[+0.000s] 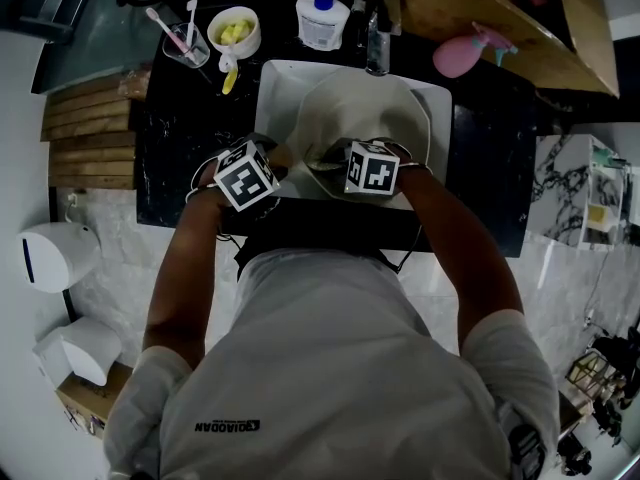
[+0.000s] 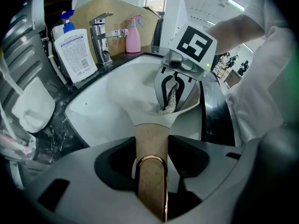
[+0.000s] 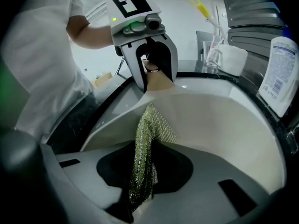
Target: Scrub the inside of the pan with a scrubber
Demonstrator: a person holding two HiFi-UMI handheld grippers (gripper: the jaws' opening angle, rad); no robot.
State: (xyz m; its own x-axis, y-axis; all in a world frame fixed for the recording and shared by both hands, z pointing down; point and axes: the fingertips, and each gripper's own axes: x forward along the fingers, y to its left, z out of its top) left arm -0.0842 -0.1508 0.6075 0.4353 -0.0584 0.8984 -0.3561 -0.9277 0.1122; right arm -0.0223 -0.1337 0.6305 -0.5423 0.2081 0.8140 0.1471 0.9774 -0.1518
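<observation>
A white pan (image 1: pixel 372 116) lies in the sink (image 1: pixel 268 80), its wooden handle (image 2: pixel 150 146) with a copper ring pointing toward me. My left gripper (image 2: pixel 152 171) is shut on that handle, at the pan's near left rim (image 1: pixel 285 160). My right gripper (image 3: pixel 142 171) is shut on a green-gold mesh scrubber (image 3: pixel 145 139), which hangs over the pan's near edge and rests on its inner wall (image 3: pixel 219 120). In the left gripper view the right gripper (image 2: pixel 175 85) faces me with the scrubber (image 2: pixel 170 102) inside the pan. The two grippers stand close together.
A faucet (image 1: pixel 377 38) rises behind the sink, with a white soap bottle (image 1: pixel 322 20) to its left and a pink spray bottle (image 1: pixel 462 53) to its right. A cup of toothbrushes (image 1: pixel 185 43) and a small bowl (image 1: pixel 234 30) stand on the dark counter at back left.
</observation>
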